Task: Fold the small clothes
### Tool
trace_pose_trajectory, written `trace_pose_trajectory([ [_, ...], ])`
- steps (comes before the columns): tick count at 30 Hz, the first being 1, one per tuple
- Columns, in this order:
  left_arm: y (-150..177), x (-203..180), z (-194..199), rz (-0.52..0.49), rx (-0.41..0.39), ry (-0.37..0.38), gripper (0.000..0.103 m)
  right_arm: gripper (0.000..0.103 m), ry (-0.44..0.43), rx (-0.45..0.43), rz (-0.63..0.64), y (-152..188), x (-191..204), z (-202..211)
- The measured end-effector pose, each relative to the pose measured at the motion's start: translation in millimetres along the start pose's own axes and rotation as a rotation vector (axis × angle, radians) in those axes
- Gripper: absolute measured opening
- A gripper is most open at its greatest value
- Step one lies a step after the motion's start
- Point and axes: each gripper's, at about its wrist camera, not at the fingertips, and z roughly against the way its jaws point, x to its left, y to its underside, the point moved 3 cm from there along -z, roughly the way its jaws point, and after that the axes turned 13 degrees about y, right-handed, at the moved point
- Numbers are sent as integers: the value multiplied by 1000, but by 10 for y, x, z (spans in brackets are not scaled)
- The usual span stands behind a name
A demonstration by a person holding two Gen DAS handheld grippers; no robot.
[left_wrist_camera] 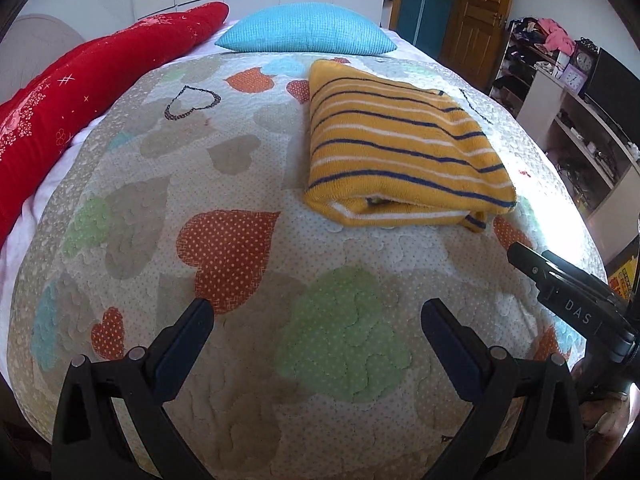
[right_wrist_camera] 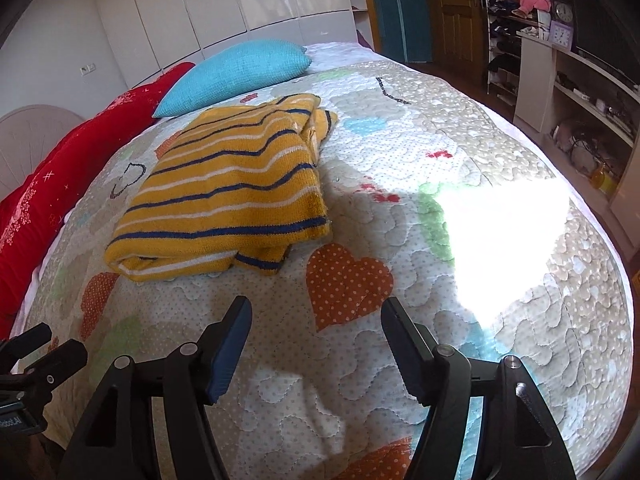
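Your left tongs wide, nothing between. Your right tongs also wide, nothing held. Yellow striped sweater lies folded on bed quilt, beyond both tongs, near blue pillow.

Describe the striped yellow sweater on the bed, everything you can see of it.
The yellow sweater is a thick knit with thin navy and white stripes. It lies folded into a flat, roughly rectangular bundle on the heart-patterned quilt, its layered folded edge and a striped cuff facing the cameras. It sits just short of the turquoise pillow. Nothing grips it.
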Motion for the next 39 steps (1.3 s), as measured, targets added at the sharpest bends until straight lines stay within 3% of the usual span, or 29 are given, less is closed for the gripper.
trace_pose_trajectory([
  [39,113,-28,-233,18,117,55,103,78,35,-3,50,92,112,48],
])
